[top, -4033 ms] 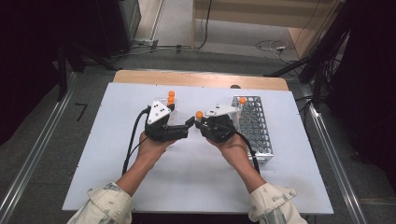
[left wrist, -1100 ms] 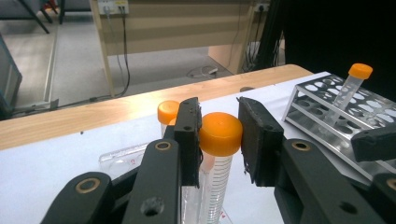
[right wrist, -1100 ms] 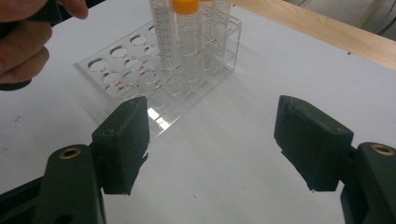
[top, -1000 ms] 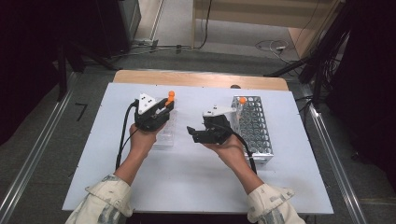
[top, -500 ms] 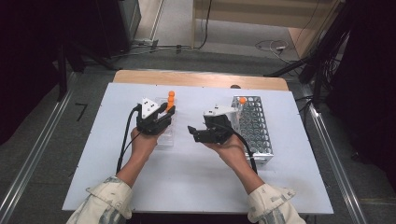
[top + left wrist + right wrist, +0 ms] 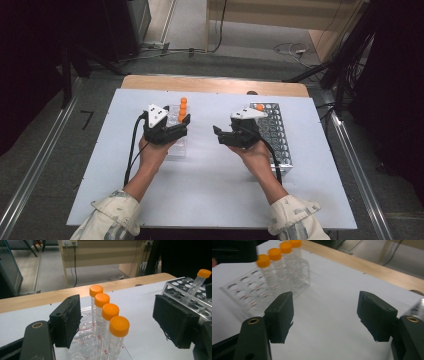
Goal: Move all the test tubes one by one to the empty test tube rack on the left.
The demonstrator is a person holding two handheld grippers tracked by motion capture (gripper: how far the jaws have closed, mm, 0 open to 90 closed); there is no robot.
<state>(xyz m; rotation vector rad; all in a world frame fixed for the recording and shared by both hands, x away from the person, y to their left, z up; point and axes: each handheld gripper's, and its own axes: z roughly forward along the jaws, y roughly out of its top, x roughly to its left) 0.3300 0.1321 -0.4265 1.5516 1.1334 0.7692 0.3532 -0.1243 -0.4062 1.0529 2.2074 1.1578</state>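
The left gripper (image 6: 117, 325) has just been opening – its jaws stand wide apart, and four orange-capped tubes (image 6: 110, 322) rise in a row between them, touching neither pad. The tubes stand in the clear rack (image 6: 85, 350), along its edge nearer the right pad (image 6: 175, 322); free table (image 6: 210, 195) lies between that pad and the row. Beyond the right pad is the metal rack (image 6: 185, 290) with one leaning tube (image 6: 196, 283). The right gripper (image 6: 325, 317) has just been closing a little, yet it is released, with bare table between the pads – the clear rack lies ahead of its left finger (image 6: 280, 315).
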